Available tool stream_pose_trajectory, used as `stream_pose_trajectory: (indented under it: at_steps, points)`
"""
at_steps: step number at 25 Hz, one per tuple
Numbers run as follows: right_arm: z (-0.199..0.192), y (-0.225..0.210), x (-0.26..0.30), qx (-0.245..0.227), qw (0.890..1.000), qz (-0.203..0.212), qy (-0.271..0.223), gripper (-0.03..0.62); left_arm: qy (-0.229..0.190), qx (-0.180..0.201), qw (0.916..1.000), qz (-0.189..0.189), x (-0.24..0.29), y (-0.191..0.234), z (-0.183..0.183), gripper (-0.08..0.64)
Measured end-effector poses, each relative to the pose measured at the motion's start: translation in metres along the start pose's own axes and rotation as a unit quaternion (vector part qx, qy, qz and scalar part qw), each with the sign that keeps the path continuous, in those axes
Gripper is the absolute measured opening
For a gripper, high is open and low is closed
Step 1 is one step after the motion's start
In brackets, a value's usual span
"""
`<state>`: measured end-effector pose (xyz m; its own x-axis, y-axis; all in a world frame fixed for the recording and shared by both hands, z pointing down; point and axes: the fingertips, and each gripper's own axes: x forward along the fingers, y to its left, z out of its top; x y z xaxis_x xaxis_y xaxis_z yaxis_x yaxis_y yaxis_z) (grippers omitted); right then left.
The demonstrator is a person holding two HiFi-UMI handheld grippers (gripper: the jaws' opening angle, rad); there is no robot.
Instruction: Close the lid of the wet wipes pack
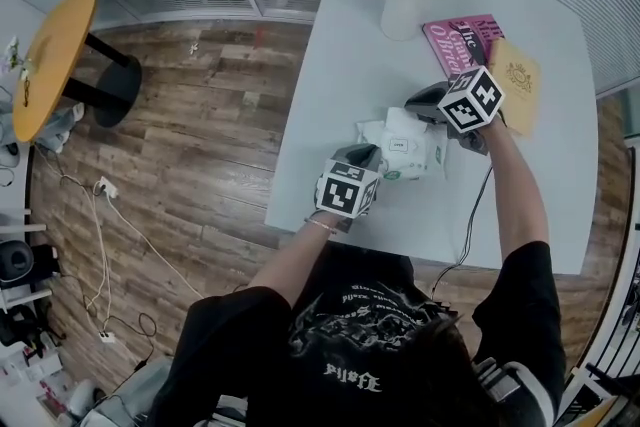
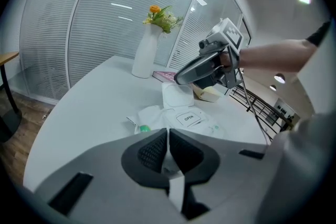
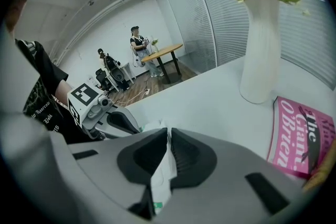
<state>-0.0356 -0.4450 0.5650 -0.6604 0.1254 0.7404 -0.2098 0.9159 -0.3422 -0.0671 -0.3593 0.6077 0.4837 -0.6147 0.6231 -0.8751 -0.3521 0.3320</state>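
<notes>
The white wet wipes pack lies near the front of the white table. In the left gripper view its top bears an "OPEN" label, and the lid flap stands up at its far end. My left gripper is shut on the pack's near edge; the head view shows it at the pack's left end. My right gripper is shut on the white lid flap, a strip of which shows between the pads. From the left gripper view, the right gripper holds the flap's top edge from above.
A white vase of flowers stands at the back of the table. A pink book and a tan notebook lie to the right of the pack. A round wooden side table stands on the floor at left. People stand far off.
</notes>
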Motion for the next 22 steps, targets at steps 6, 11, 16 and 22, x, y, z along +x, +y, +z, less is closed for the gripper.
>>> stream_pose_trajectory:
  at_steps: [6,11,16,22]
  points:
    - [-0.002,0.022,-0.002,-0.013,1.0,0.013,-0.008,0.02,0.004,0.002,1.0,0.008,-0.003,0.002,-0.005,0.017]
    - [-0.005,0.035,-0.006,-0.015,1.0,0.013,-0.014,0.023,-0.008,0.024,0.9996,0.016,-0.001,0.0,-0.003,0.017]
    - [-0.012,0.047,-0.007,0.001,0.999,0.03,-0.013,0.029,-0.001,0.025,0.9996,0.014,-0.001,-0.001,-0.002,0.017]
    - [-0.018,0.062,-0.006,0.018,0.998,0.061,-0.011,0.038,-0.004,0.058,0.9979,0.028,-0.003,-0.001,-0.002,0.017]
